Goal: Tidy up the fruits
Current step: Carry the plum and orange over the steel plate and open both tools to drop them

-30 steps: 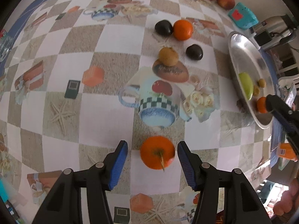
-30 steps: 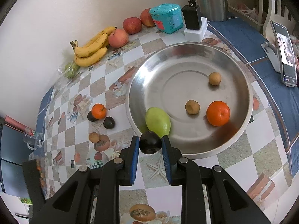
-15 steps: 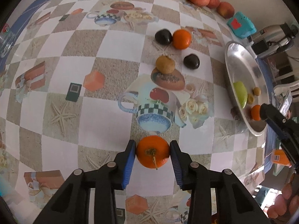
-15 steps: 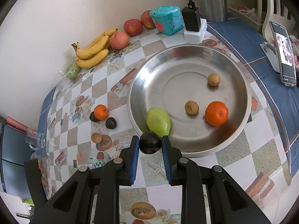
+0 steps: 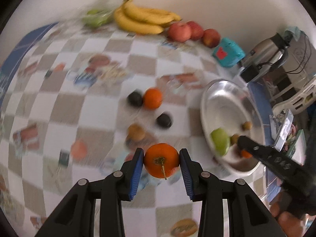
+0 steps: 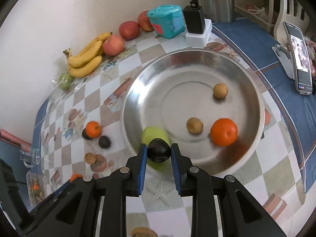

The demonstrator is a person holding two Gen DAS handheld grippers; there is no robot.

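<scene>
Right wrist: tray [image 6: 256, 98] holds 4 fruits; 3 apples [image 6: 129, 29]; 3 bananas [image 6: 86, 59].

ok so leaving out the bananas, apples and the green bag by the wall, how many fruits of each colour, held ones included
orange fruits: 3
dark fruits: 3
brown fruits: 3
green fruit: 1
total: 10
</scene>
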